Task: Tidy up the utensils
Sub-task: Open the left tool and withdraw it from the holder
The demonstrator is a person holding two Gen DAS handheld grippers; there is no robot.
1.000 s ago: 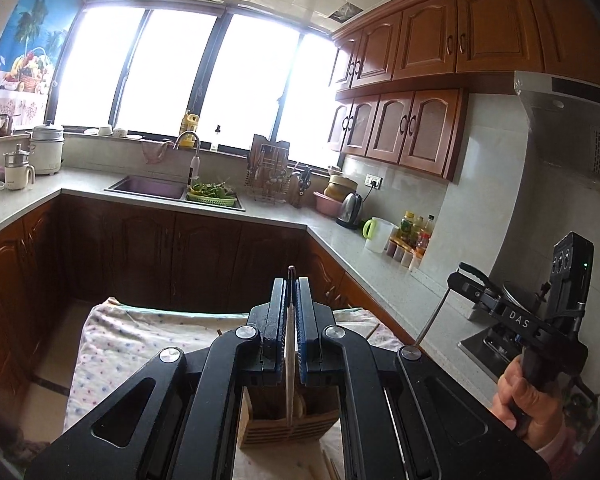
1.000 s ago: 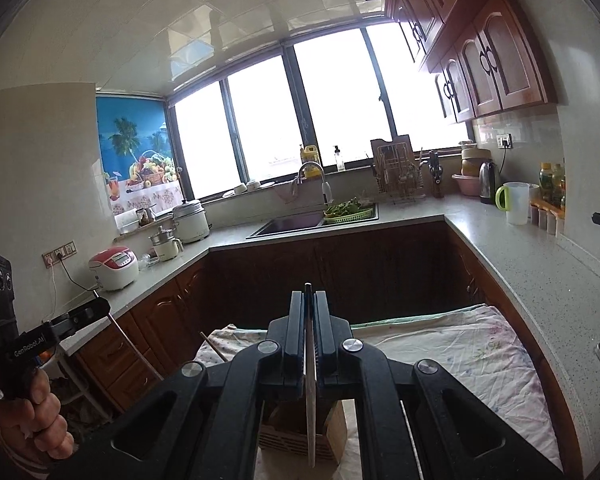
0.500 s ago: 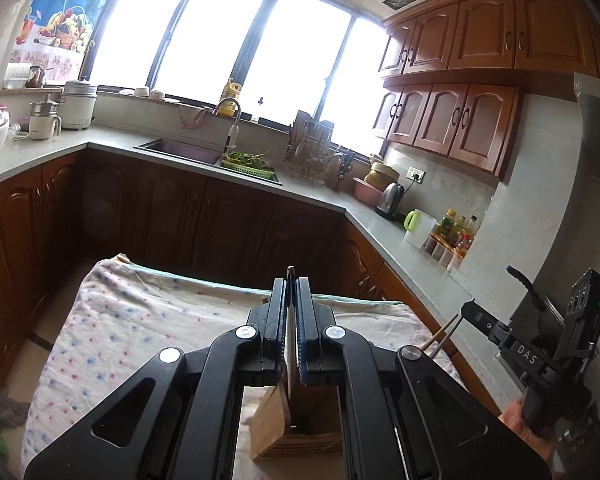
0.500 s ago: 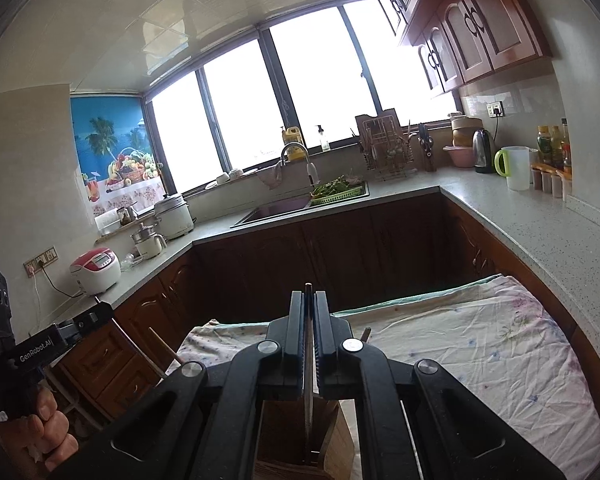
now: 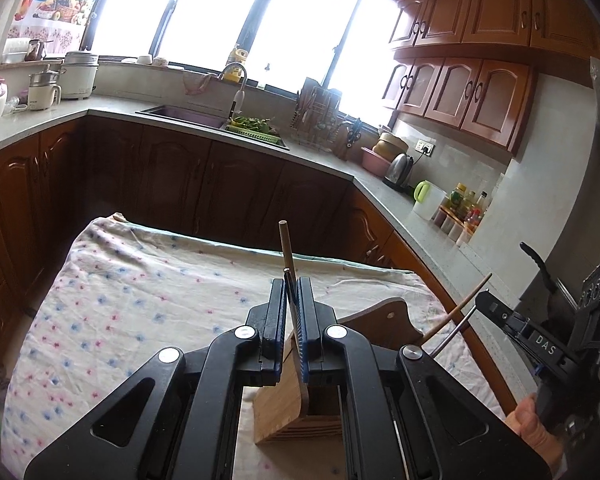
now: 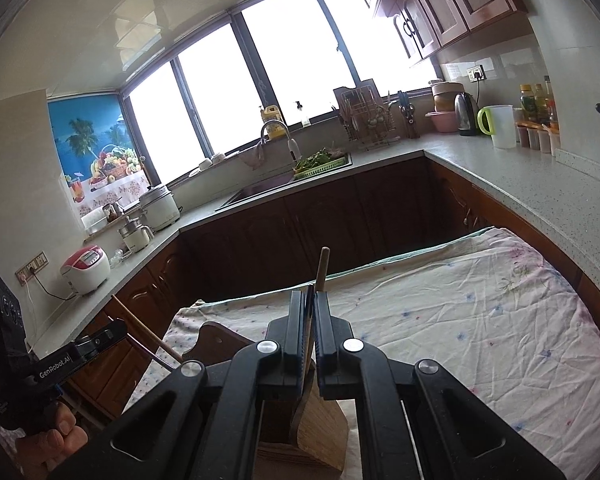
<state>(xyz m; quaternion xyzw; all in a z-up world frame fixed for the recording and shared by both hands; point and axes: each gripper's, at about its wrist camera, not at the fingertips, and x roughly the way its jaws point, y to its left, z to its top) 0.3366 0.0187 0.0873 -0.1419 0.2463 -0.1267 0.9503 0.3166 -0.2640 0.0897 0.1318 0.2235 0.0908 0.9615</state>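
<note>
A wooden utensil holder [image 5: 288, 408] stands on the floral cloth [image 5: 140, 300], right under both grippers; it also shows in the right wrist view [image 6: 320, 428]. My left gripper [image 5: 292, 284] is shut on a thin dark-handled utensil [image 5: 296, 332] whose lower end reaches into the holder. My right gripper [image 6: 309, 294] is shut on a similar thin utensil [image 6: 306, 360] that also runs down into the holder. A wooden stick [image 5: 286, 248] rises just behind the fingertips; it also shows in the right wrist view [image 6: 322, 268]. Chopsticks [image 5: 456, 312] lean out of the holder's right side.
A wooden board [image 5: 384, 324] stands behind the holder. The cloth-covered table sits inside a U-shaped kitchen counter [image 5: 320, 160] with a sink [image 5: 188, 114], a dish rack [image 5: 316, 120], a kettle [image 5: 400, 166] and bottles [image 5: 464, 208]. Each hand-held gripper shows at the edge of the other's view.
Both cameras have tilted down and moved lower toward the holder. The utensils in both grippers now reach further into it, and the wooden stick has come into view above the fingertips.
</note>
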